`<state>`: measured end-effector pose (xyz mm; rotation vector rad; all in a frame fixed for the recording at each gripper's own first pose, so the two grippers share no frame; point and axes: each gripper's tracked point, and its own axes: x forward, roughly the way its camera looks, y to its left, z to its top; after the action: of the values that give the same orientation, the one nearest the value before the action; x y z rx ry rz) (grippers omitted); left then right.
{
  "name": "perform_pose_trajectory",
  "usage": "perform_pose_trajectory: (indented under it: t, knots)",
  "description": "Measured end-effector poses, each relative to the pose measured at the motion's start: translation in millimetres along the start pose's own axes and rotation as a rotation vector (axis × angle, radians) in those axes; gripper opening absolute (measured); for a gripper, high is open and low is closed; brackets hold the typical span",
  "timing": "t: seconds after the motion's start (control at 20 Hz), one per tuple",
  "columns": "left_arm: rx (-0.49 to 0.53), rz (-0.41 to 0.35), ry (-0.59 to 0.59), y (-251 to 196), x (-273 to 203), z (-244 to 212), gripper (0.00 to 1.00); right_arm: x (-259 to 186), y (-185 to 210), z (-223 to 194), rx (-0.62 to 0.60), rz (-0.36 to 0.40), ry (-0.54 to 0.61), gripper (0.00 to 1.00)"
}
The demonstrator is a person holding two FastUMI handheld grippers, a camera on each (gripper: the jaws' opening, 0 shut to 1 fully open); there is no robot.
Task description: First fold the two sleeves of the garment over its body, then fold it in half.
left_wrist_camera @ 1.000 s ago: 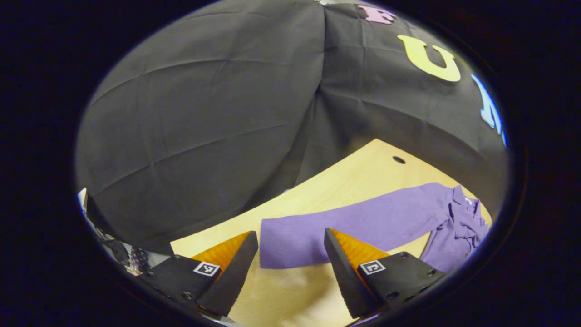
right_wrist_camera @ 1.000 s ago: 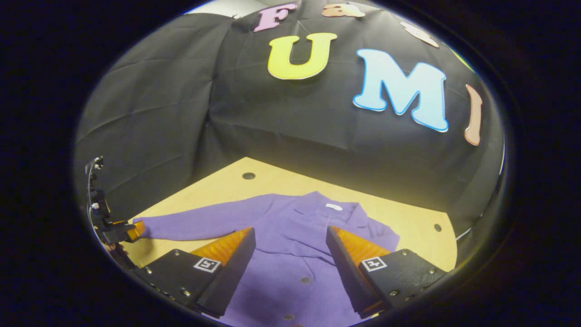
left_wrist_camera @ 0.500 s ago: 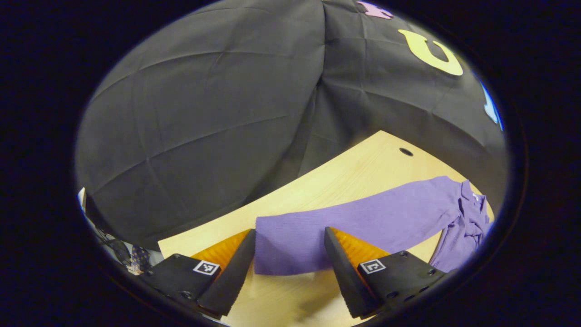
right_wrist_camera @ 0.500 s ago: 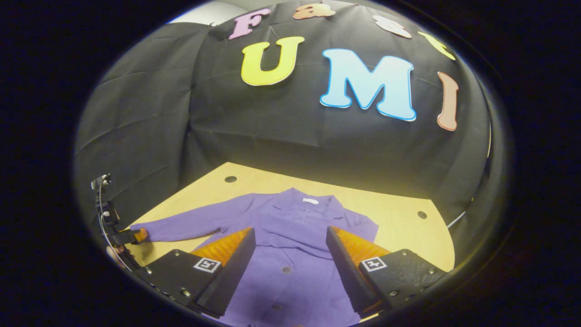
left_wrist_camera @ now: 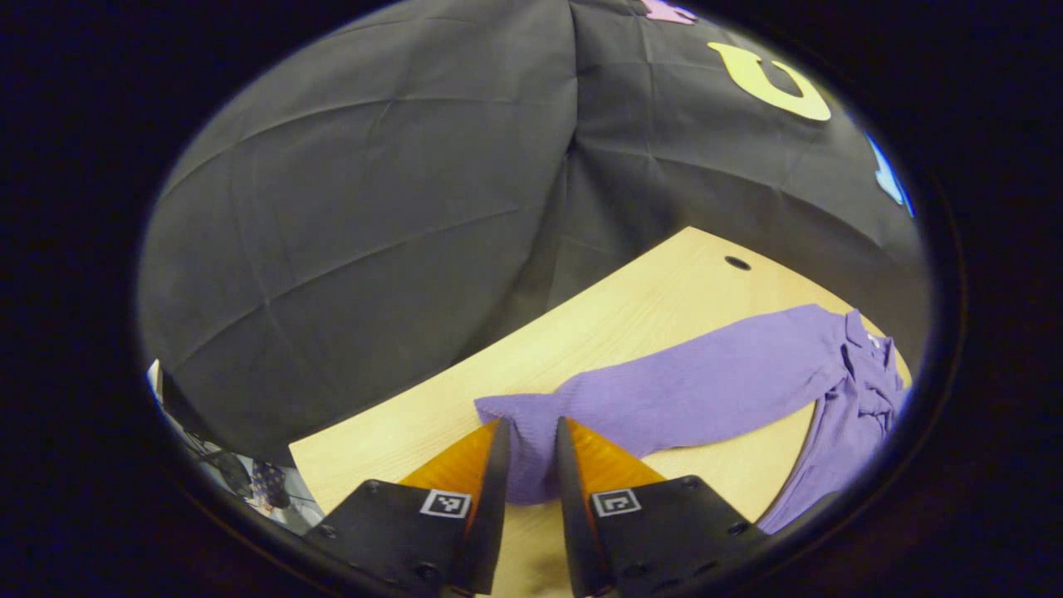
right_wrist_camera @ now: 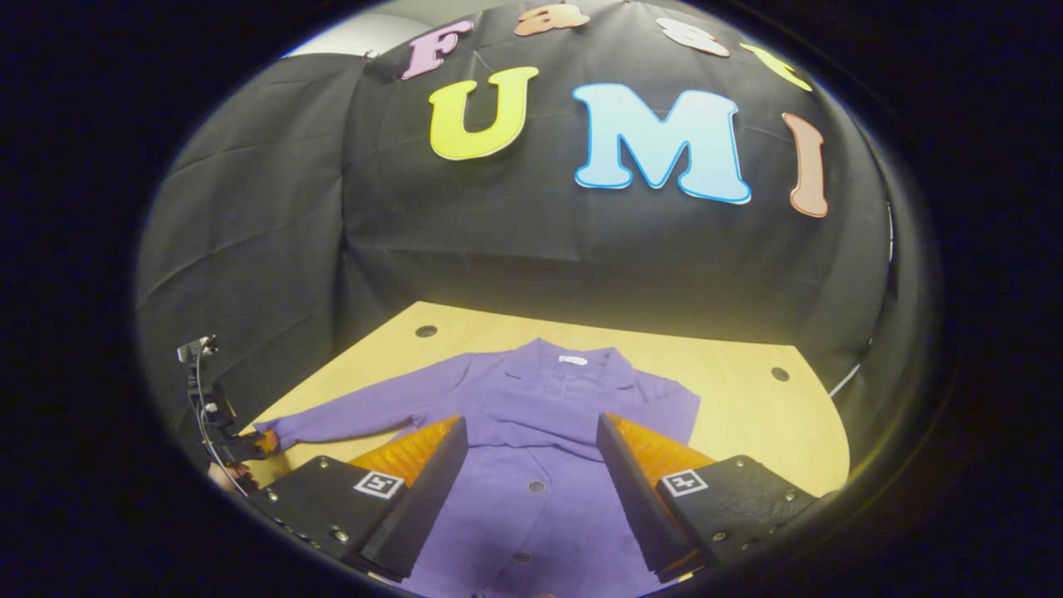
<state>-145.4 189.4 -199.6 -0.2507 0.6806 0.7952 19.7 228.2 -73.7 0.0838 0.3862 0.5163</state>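
Observation:
A purple buttoned garment [right_wrist_camera: 540, 465] lies face up on the wooden table [right_wrist_camera: 747, 415], collar toward the far wall. Its long sleeve [left_wrist_camera: 698, 390] stretches out across the table in the left gripper view. My left gripper [left_wrist_camera: 529, 461] is shut on the sleeve's cuff, which bunches between the fingers. The same gripper [right_wrist_camera: 241, 444] shows small at the sleeve's end in the right gripper view. My right gripper [right_wrist_camera: 531, 465] hovers open over the garment's body, nothing between its fingers. The other sleeve lies folded over the chest.
Black cloth walls close in the table's far and left sides. Small round holes [right_wrist_camera: 426, 330] [right_wrist_camera: 779, 374] sit near the table's far corners. Bare wood [left_wrist_camera: 631, 316] lies beyond the sleeve. Clutter [left_wrist_camera: 249, 477] shows past the table's left edge.
My left gripper has closed on the sleeve cuff, which now puckers between the fingers. The right gripper has drawn back a little, showing more of the garment.

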Motion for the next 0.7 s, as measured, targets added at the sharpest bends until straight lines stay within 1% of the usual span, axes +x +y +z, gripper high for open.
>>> perform_pose_trajectory:
  t: [0.1,0.15,0.2,0.3,0.35,0.4,0.45,0.55,0.65,0.7]
  knots:
    - [0.03,-0.014,0.013,-3,0,-4,0.26,-4,-9,-2,0.013,-0.017,-0.003,0.96]
    - [0.026,-0.016,0.013,-7,-2,-5,0.26,-6,-13,-5,0.023,-0.026,-0.003,0.96]
    - [0.014,-0.025,0.02,-8,0,-4,0.13,-9,-18,-6,0.035,-0.037,-0.005,0.96]
    - [-0.017,-0.034,0.041,-8,-6,-2,0.13,-16,-33,-10,0.056,-0.065,-0.007,0.96]
    - [-0.029,-0.026,0.041,-10,-8,2,0.13,-21,-42,-12,0.067,-0.082,-0.01,0.96]
    - [-0.033,-0.034,0.035,-10,-12,6,0.06,-26,-52,-14,0.078,-0.1,-0.011,0.96]
    - [-0.022,-0.041,0.02,-12,-16,13,0.06,-31,-60,-17,0.09,-0.119,-0.013,0.96]
    - [0.034,-0.068,-0.027,-20,-26,29,0.06,-41,-81,-25,0.11,-0.162,-0.01,0.96]
    - [0.09,-0.115,-0.074,-41,-42,51,0.06,-50,-101,-35,0.121,-0.202,-0.006,0.96]
    - [0.116,-0.147,-0.102,-59,-50,63,0.06,-54,-110,-40,0.125,-0.217,-0.001,0.96]
